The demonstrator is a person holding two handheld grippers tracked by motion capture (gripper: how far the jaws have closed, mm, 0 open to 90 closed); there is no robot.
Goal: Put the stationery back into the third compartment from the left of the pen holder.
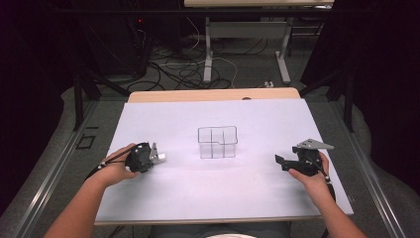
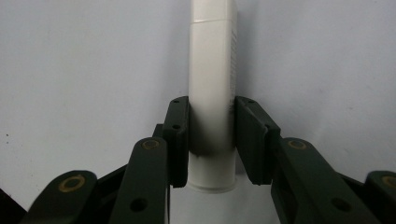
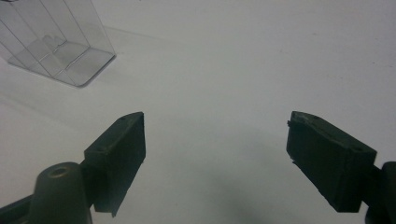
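A white tube [image 2: 212,70] lies along the white tabletop between the two black pads of my left gripper [image 2: 212,135], which is shut on its lower part. In the high view the left gripper [image 1: 152,154] sits at the table's left with the white tube [image 1: 160,157] poking out toward the centre. A clear plastic box with dividers [image 1: 218,143] stands upright mid-table, apart from both grippers. At the right of the table my right gripper [image 1: 278,161] is open with nothing between its fingers. The right gripper view has its jaws [image 3: 215,140] spread wide over bare surface, with the clear box [image 3: 56,42] at the upper left.
The white table surface [image 1: 198,193] runs to a front edge near the person's body. A wooden strip [image 1: 213,94] borders the far edge. Beyond it, cables [image 1: 183,69] lie on the floor around another table's legs [image 1: 208,49].
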